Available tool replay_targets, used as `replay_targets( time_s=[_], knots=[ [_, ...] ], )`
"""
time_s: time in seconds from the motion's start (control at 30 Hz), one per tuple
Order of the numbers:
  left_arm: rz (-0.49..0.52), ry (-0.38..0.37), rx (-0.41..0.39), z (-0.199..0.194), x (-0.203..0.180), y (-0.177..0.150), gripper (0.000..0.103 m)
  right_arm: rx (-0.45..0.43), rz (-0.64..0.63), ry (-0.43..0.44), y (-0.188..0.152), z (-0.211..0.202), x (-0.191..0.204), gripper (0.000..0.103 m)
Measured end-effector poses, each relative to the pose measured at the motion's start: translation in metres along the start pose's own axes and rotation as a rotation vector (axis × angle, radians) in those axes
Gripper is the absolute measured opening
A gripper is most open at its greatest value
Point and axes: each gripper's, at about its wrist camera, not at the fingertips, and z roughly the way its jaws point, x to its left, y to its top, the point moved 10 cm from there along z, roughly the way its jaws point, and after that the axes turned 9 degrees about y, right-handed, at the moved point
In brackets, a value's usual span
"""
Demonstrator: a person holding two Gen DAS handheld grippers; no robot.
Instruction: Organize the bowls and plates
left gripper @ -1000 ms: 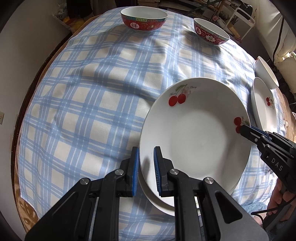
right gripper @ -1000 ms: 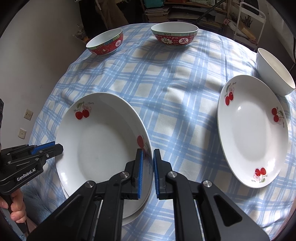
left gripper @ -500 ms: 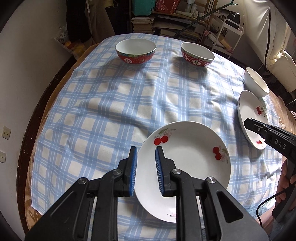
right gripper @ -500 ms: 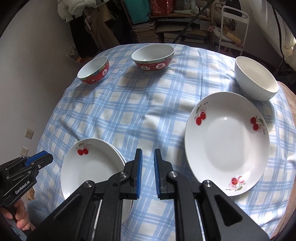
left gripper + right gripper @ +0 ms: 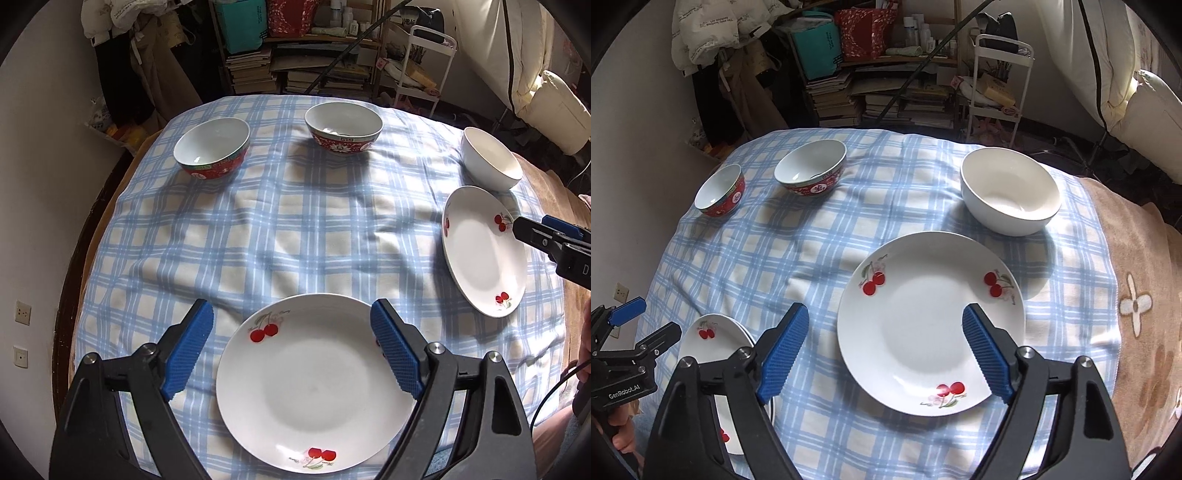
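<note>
Both claws, left point(image 5: 291, 347) and right point(image 5: 886, 350), are opening above seemingly untouched cherry plates point(image 5: 314, 384).

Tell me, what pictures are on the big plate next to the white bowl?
Red cherries with green stems, three pairs round the white plate. The right wrist view shows them best.

you have a stack of cherry plates point(image 5: 314, 384) lying flat at the near edge, a single cherry plate point(image 5: 931, 325) flat to its right, a white bowl point(image 5: 1010, 195) upright just beyond that, and two red bowls point(image 5: 212, 147) point(image 5: 343, 129) upright at the far side.
</note>
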Motion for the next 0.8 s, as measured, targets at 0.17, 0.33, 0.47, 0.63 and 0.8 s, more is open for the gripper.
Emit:
replay_targets(
  time_s=[0.17, 0.33, 0.47, 0.63, 0.8],
  knots=[
    [0.024, -0.019, -0.004, 0.002, -0.027, 0.014, 0.086, 0.004, 0.014, -0.025, 0.005, -0.001, -0.026, 0.090],
    [0.058, -0.013, -0.025, 0.003, -0.055, 0.033, 0.086, 0.002, 0.047, -0.048, 0.007, -0.001, -0.050, 0.090],
    [0.063, -0.032, -0.032, 0.006, -0.078, 0.047, 0.086, 0.000, 0.074, -0.073, 0.007, 0.001, -0.071, 0.090],
    [0.076, -0.044, -0.018, 0.021, -0.102, 0.056, 0.086, 0.015, 0.147, -0.060, 0.001, 0.009, -0.098, 0.090],
    [0.099, -0.067, 0.016, 0.039, -0.124, 0.054, 0.086, 0.024, 0.205, -0.078, -0.006, 0.015, -0.123, 0.090]
  ],
)
